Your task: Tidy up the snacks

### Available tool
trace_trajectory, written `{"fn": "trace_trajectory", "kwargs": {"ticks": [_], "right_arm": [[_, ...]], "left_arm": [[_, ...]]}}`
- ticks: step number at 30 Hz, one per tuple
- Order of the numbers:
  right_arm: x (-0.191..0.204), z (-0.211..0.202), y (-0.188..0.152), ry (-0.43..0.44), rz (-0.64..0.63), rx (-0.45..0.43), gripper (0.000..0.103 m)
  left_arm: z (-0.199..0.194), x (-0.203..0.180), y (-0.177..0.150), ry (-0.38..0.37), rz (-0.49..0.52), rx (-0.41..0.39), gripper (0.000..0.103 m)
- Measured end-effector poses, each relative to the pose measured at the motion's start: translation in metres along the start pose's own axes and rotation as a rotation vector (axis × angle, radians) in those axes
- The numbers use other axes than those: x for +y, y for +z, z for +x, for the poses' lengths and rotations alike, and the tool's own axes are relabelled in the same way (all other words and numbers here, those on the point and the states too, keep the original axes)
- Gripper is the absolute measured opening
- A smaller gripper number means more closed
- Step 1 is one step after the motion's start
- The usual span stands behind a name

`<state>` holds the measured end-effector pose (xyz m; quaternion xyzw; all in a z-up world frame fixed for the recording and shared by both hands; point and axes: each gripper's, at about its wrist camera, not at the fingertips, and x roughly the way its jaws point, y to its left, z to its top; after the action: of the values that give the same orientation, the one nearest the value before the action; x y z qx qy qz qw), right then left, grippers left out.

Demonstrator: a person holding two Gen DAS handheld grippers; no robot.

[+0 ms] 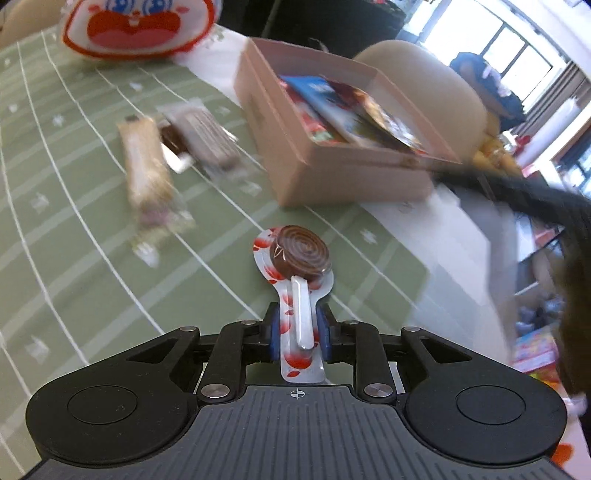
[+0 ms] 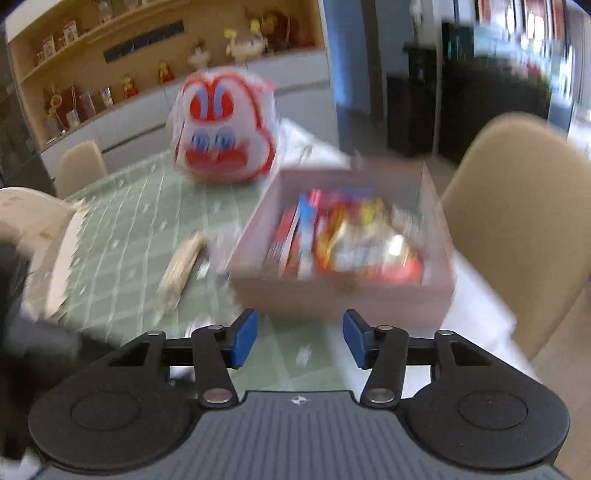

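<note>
My left gripper (image 1: pixel 298 326) is shut on the stick end of a wrapped brown spiral lollipop (image 1: pixel 301 256), which sticks out ahead above the green tablecloth (image 1: pixel 74 229). Beyond it stands a pink box (image 1: pixel 295 147) filled with several snack packets. A beige wrapped bar (image 1: pixel 146 173) and a brown wrapped snack (image 1: pixel 207 138) lie left of the box. In the right wrist view my right gripper (image 2: pixel 299 338) is open with nothing between its blue pads, just in front of the pink box (image 2: pixel 343 299). The beige bar (image 2: pixel 183 267) lies left of it.
A large white and red cartoon-face bag (image 1: pixel 136 29) (image 2: pixel 223 136) sits at the far side of the table. Beige chairs (image 2: pixel 524 206) stand around the table. Shelves with figurines line the back wall. A dark sleeve (image 1: pixel 554 214) crosses the right of the left wrist view.
</note>
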<state>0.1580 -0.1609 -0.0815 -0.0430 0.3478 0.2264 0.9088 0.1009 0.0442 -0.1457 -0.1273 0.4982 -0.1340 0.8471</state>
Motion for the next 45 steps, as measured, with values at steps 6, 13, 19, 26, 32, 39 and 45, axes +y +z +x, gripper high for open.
{"fn": "trace_trajectory", "kwargs": {"ticks": [6,13,19,26,32,39,45], "right_arm": [[-0.023,0.060,0.046,-0.067,0.021,0.086,0.033],[-0.048,0.094,0.060,-0.042,0.148,0.131,0.031],[-0.027,0.066,0.052,-0.056,0.064,0.070,0.040],[0.002,0.017,0.011,-0.052,-0.042,0.034,0.064],[0.031,0.016,-0.030,0.038,-0.055,0.156,0.066],[0.050,0.023,-0.048,0.054,-0.066,0.193,0.066],[0.051,0.027,-0.054,0.047,-0.062,0.208,0.069]], "left_arm": [[-0.009,-0.012,-0.008,-0.067,-0.036,-0.035,0.025],[-0.045,0.017,0.015,0.013,-0.126,-0.236,0.025],[-0.032,0.054,0.053,0.253,-0.225,-0.333,0.025],[0.003,0.059,0.079,0.378,-0.140,-0.272,0.033],[0.009,0.055,0.081,0.385,-0.126,-0.255,0.039],[0.003,0.056,0.071,0.341,-0.127,-0.233,0.032],[-0.017,0.046,0.034,0.254,-0.101,-0.173,0.031]]}}
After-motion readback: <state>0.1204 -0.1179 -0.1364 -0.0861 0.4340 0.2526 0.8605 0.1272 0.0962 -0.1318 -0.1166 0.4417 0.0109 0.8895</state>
